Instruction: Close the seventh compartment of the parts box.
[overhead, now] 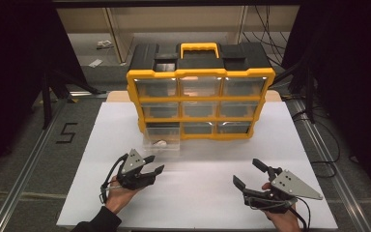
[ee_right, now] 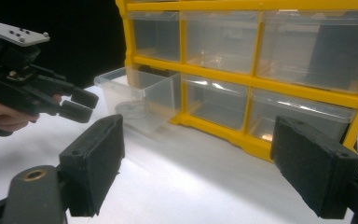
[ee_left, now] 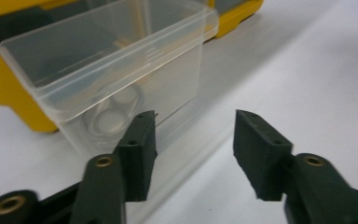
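A yellow and black organizer (overhead: 200,101) with clear drawers stands at the back of the white table (overhead: 198,193). Its bottom-left drawer (overhead: 162,143) is pulled out onto the table and holds a small clear round item (ee_left: 109,119). My left gripper (overhead: 157,163) is open just in front of that drawer, with nothing between its jaws; in the left gripper view (ee_left: 193,135) the drawer's corner (ee_left: 121,70) sits close behind the left jaw. My right gripper (overhead: 245,170) is open and empty at the front right, facing the organizer (ee_right: 242,79). The right gripper view (ee_right: 196,158) also shows the pulled-out drawer (ee_right: 135,93) and the left gripper (ee_right: 86,106).
The organizer's black top has a yellow handle (overhead: 199,48). Bare white table surface lies between the two grippers and the organizer. Metal rails (overhead: 24,164) run along both table sides, and cables (overhead: 319,121) trail on the floor at the right.
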Motion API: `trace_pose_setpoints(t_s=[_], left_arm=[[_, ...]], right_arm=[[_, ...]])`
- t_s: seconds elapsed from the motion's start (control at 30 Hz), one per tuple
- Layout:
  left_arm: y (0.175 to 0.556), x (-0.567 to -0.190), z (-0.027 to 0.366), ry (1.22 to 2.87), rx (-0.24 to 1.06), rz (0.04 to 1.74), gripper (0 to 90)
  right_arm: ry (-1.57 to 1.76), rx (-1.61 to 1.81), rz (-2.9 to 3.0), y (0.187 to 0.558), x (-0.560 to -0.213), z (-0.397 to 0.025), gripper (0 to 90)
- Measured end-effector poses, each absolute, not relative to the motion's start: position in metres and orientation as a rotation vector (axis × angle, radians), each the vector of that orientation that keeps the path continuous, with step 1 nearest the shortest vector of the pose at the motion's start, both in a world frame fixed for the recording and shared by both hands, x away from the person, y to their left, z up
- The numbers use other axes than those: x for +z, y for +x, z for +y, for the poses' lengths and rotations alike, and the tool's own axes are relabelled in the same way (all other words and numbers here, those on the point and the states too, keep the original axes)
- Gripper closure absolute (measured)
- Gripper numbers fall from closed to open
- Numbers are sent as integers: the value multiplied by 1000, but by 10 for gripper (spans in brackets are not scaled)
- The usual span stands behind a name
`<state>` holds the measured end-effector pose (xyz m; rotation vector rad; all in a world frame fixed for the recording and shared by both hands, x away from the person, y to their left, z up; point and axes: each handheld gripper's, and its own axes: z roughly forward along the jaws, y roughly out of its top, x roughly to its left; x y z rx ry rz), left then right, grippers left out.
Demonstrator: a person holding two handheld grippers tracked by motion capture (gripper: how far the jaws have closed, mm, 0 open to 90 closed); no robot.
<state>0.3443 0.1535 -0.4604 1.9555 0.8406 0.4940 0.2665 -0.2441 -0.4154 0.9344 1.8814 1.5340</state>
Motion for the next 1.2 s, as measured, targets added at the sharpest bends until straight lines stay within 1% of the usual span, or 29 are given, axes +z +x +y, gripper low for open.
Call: trace_pose_setpoints(t_s=[0.13, 0.33, 0.67, 1.2], left_arm=[[350, -464, 153, 1971, 486, 864, 636], [354, -468, 149, 2003, 495, 876, 763], [365, -475, 150, 2009, 518, 899, 894], [378, -471, 151, 1961, 546, 922, 897]], right_arm=[[931, 1544, 1877, 267, -416, -244, 186], [933, 1541, 1878, 268, -416, -244, 186], [941, 1549, 1873, 269, -417, -244, 186], [944, 1551, 1869, 270, -417, -245, 187]])
